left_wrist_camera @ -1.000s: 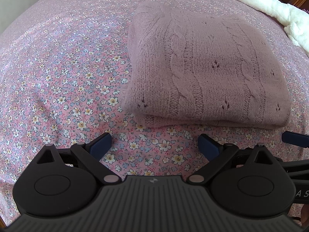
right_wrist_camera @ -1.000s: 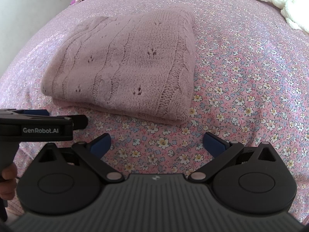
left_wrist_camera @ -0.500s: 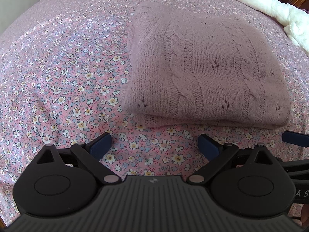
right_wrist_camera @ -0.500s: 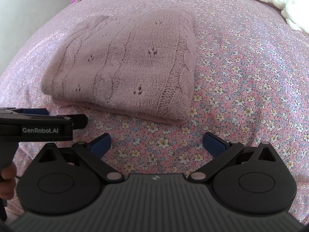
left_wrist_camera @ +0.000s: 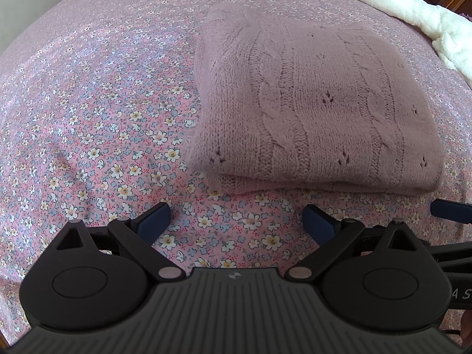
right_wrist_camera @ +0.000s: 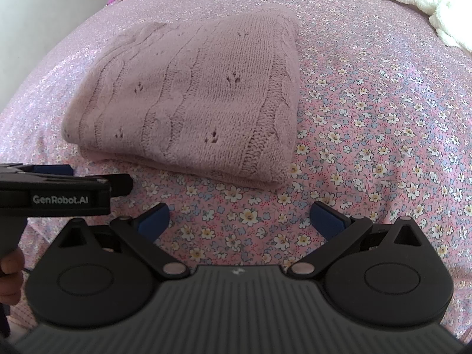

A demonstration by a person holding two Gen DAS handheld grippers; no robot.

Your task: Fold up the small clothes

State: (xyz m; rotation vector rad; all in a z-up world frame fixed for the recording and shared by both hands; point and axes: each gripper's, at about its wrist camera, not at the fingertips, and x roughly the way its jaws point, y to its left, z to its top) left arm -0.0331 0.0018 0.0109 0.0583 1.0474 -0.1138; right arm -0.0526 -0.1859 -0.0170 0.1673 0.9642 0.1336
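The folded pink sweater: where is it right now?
The folded pink sweater lies on the floral bedsheet, just beyond both open grippers, right of centre in the left wrist view, with the white plush item behind it.

Mauve cable-knit sweater (left_wrist_camera: 318, 112) on pink floral bedsheet (left_wrist_camera: 97, 135).

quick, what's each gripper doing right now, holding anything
Left gripper: open, holding nothing, just short of the folded pink knit sweater.
Right gripper: open, holding nothing, also short of the sweater.
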